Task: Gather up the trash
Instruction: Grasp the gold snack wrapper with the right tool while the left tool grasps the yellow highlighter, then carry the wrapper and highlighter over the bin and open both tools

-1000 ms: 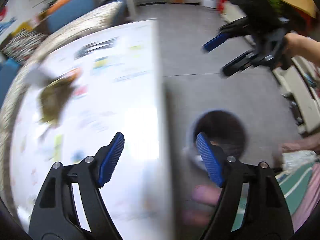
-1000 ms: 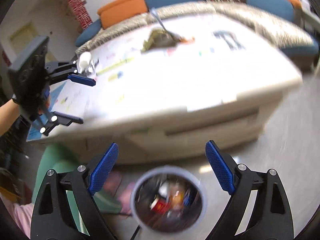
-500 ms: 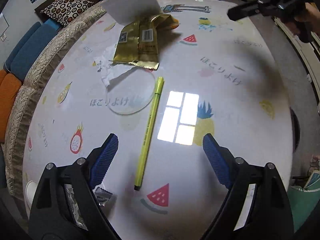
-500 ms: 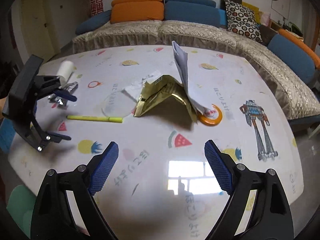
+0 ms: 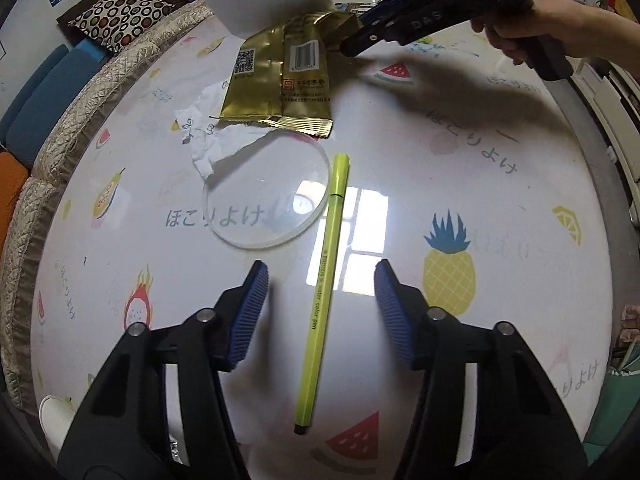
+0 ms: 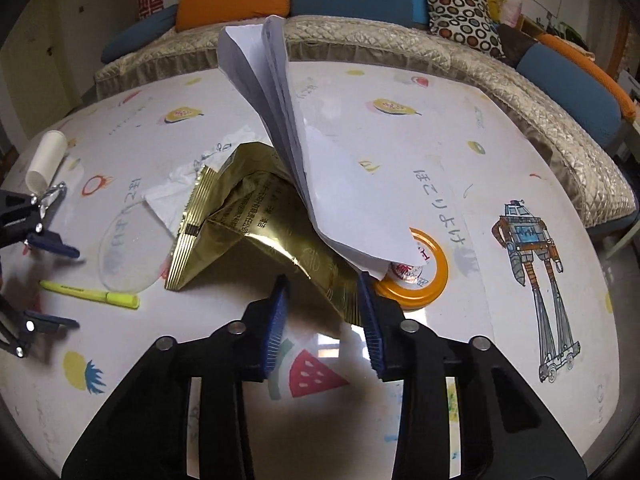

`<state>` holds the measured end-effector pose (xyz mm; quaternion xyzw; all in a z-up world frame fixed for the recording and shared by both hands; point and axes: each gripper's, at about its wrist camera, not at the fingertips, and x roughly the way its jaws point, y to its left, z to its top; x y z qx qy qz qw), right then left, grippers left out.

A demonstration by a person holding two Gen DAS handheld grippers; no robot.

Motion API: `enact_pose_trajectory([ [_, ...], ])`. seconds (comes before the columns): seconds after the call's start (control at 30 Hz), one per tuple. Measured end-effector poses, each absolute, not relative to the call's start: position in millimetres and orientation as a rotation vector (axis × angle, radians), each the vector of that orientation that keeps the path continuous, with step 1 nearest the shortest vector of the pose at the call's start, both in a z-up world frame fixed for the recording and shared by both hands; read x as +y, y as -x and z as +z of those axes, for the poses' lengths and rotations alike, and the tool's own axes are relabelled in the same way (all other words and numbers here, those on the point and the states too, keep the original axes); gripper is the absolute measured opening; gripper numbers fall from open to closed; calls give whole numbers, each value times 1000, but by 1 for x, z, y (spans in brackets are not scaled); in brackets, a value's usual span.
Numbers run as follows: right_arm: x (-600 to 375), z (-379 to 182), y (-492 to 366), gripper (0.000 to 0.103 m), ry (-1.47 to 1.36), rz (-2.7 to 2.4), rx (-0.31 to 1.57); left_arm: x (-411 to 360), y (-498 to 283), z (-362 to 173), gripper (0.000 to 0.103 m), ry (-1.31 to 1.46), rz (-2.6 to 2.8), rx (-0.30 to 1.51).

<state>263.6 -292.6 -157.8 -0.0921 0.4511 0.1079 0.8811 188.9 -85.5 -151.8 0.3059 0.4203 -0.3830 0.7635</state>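
- Here we take the gold wrapper (image 6: 256,236) as our landmark; it lies crumpled and tented near the middle of the fruit-print table (image 6: 500,152).
- Far to the left of the wrapper, at the table edge, we see a white paper cup (image 6: 46,162) lying on its side.
- Our left gripper (image 5: 318,312) hovers left of the wrapper, above a yellow-green pen (image 5: 326,284). Its jaws have just been closing, but the pads are apart from the pen, so it is released.
- Between the pen and the wrapper lies a clear round disc (image 5: 266,196), and a torn white paper scrap (image 5: 204,136) touches the wrapper's left side.
- A folded white sheet (image 6: 320,160) leans over the wrapper.
- Our right gripper (image 6: 322,312) has just been closing around the wrapper's right corner; we cannot tell if the pads already press it.
- Just right of the wrapper lies an orange lid (image 6: 428,276), partly under the sheet.
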Motion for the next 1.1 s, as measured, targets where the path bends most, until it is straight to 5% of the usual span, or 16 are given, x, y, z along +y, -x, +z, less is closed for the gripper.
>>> enact_pose_trajectory([
  [0.1,-292,-156,-268,9,161,223,940,-88,-186,-152,24,-651,-876,934],
  [0.2,-288,-152,-260,5,129,263,952,-91,-180,-153,7,-654,-889,937],
  [1.1,-343,-31,-37,4,56,403,854,-134,-69,-77,7,-704,-974,845],
])
